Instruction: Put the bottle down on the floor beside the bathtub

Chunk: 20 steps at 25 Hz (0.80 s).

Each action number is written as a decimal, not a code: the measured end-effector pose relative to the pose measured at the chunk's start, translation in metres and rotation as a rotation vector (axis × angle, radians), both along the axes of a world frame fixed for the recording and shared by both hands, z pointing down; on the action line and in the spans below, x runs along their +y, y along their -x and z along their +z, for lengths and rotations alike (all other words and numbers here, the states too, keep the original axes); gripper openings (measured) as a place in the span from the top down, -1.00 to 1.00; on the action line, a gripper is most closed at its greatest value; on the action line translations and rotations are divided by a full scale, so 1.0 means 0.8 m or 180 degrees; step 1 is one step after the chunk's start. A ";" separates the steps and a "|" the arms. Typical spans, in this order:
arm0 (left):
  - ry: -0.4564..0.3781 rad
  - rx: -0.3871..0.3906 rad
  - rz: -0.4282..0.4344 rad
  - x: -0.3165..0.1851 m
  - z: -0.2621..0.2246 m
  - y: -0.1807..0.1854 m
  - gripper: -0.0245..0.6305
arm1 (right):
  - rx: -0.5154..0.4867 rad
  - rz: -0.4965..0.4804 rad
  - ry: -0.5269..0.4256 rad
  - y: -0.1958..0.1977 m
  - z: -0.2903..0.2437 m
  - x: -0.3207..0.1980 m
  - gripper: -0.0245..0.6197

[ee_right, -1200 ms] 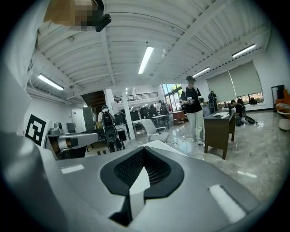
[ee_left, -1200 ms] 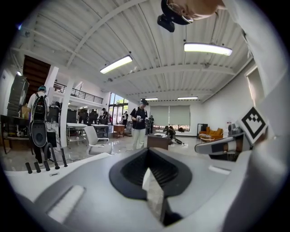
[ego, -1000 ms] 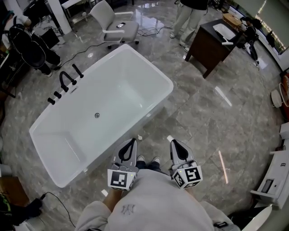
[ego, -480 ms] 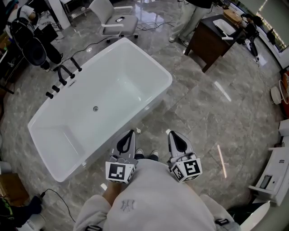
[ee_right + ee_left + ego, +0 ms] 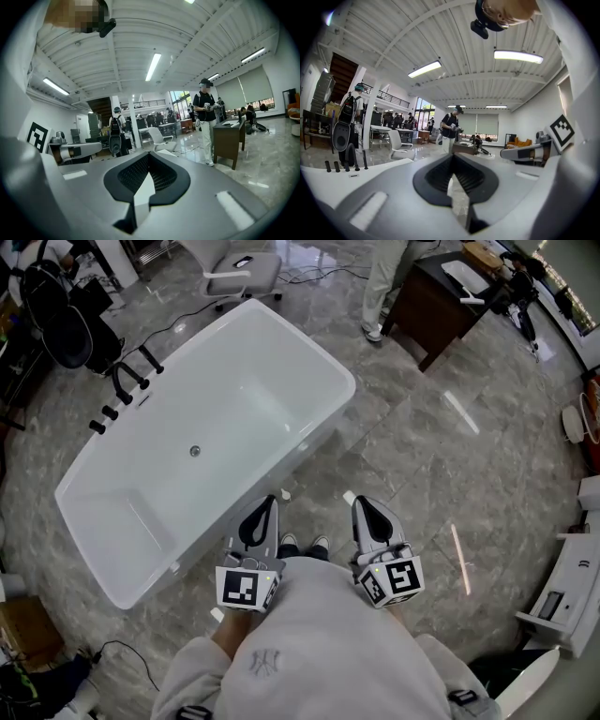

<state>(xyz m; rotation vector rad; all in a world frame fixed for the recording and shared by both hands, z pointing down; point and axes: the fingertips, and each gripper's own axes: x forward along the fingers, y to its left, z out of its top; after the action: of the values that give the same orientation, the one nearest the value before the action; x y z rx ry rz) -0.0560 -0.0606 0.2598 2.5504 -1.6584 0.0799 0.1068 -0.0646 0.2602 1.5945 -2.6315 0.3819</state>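
No bottle shows in any view. The white bathtub (image 5: 323, 442) lies slantwise across the left of the head view, and its rim (image 5: 370, 166) shows in the left gripper view too. My left gripper (image 5: 269, 500) is held at chest height with its tip over the floor just off the tub's near side; it is shut with nothing in it (image 5: 452, 157). Beside it, my right gripper (image 5: 354, 501) points the same way over the marble floor, also shut and empty (image 5: 149, 157). Each gripper shows at the edge of the other's view.
Black taps (image 5: 127, 390) stand at the tub's far side. Beyond it are a white office chair (image 5: 239, 273), a dark desk (image 5: 441, 296) and a standing person (image 5: 384, 287). White fixtures (image 5: 567, 596) line the right edge. My shoes (image 5: 305, 545) are between the grippers.
The tub and floor have slid up and left in the head view. Both grippers have stayed together at the chest, shut, and sit slightly higher in the frame.
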 end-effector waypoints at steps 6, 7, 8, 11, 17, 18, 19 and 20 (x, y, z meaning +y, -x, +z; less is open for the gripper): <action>-0.0030 -0.0002 -0.0019 0.005 0.000 0.002 0.78 | 0.0011 -0.0018 -0.0007 0.002 0.001 0.006 0.93; -0.0033 -0.0001 -0.0021 0.005 0.000 0.003 0.78 | 0.0011 -0.0019 -0.0006 0.003 0.002 0.007 0.93; -0.0034 -0.0001 -0.0023 0.006 0.000 0.004 0.78 | 0.0010 -0.0019 -0.0005 0.004 0.002 0.007 0.93; -0.0034 -0.0010 -0.0017 0.008 -0.002 0.004 0.78 | 0.0005 -0.0022 -0.0003 0.004 0.001 0.010 0.93; -0.0037 -0.0022 0.0019 0.008 -0.003 0.001 0.78 | 0.0009 -0.0018 0.0010 0.003 0.004 0.014 0.93; -0.0042 -0.0021 0.0022 0.008 -0.003 0.002 0.78 | 0.0013 -0.0016 0.0009 0.003 0.004 0.014 0.93; -0.0047 -0.0020 0.0024 0.008 -0.003 0.002 0.78 | 0.0019 -0.0015 0.0008 0.003 0.003 0.015 0.93; -0.0048 -0.0021 0.0027 0.008 -0.003 0.002 0.78 | 0.0024 -0.0012 0.0006 0.003 0.002 0.015 0.93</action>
<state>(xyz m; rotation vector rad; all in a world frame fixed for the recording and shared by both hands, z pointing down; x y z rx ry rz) -0.0578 -0.0538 0.2575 2.5712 -1.6572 0.0769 0.1041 -0.0525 0.2620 1.5871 -2.6274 0.3774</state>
